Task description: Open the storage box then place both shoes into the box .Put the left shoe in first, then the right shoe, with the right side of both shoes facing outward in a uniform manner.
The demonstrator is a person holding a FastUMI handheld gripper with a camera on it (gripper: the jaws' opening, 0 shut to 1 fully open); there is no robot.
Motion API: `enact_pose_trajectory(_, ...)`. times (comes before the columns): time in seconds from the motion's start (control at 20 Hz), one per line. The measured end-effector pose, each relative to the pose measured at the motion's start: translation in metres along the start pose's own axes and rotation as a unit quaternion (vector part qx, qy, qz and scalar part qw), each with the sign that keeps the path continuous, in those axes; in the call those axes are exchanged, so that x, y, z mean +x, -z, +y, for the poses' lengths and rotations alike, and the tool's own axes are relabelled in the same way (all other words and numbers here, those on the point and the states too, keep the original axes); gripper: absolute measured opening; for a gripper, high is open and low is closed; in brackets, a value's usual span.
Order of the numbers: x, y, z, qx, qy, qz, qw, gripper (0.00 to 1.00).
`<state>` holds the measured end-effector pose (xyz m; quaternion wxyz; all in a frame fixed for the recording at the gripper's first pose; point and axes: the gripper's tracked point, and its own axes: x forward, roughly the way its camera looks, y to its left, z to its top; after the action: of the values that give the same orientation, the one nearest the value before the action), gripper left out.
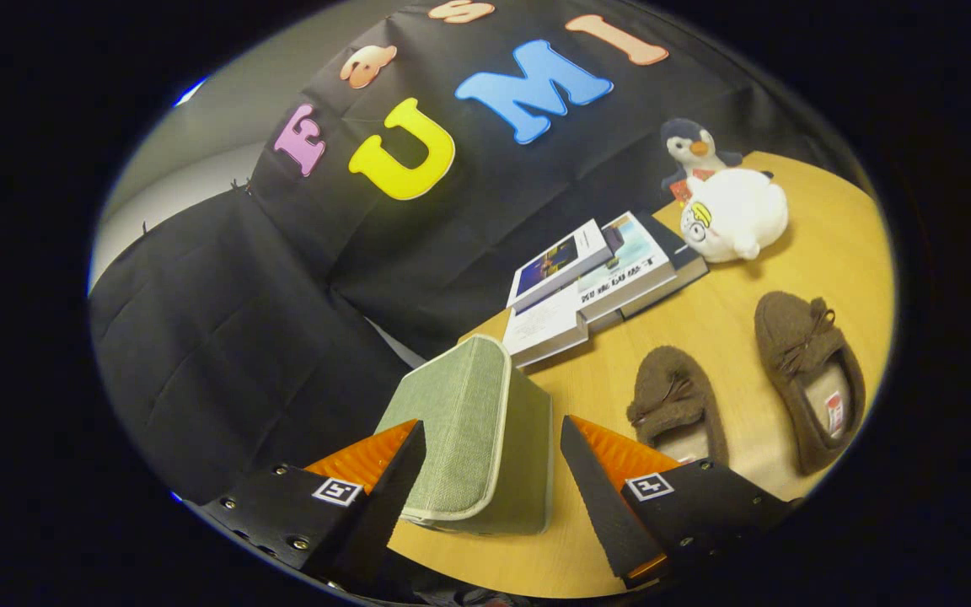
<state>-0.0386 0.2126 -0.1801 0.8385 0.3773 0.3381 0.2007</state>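
Grey-green fabric storage box point(469, 430), lid down, stands on the light wooden table point(823, 253) between the spread fingers of the gripper point(492, 455), untouched by either. Two brown fuzzy moccasin shoes point(678, 405) point(810, 375) lie beside it, ahead of stacked books point(595, 282) and plush toys point(734, 215).

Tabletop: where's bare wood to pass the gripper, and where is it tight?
The wooden table is bare between the brown fuzzy slippers and the stacked books, and just ahead of the open gripper, beside the green fabric storage box. It is crowded where the books meet the white plush toy and penguin plush.
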Motion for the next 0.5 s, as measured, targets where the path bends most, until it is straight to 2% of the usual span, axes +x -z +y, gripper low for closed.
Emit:
enact_pose_trajectory(0.2, 0.014, 0.025, 0.007, 0.059, -0.029, 0.041, 0.997, 0.98)
enact_pose_trajectory(0.5, 0.030, 0.047, 0.011, 0.139, -0.057, 0.082, 0.985, 0.98)
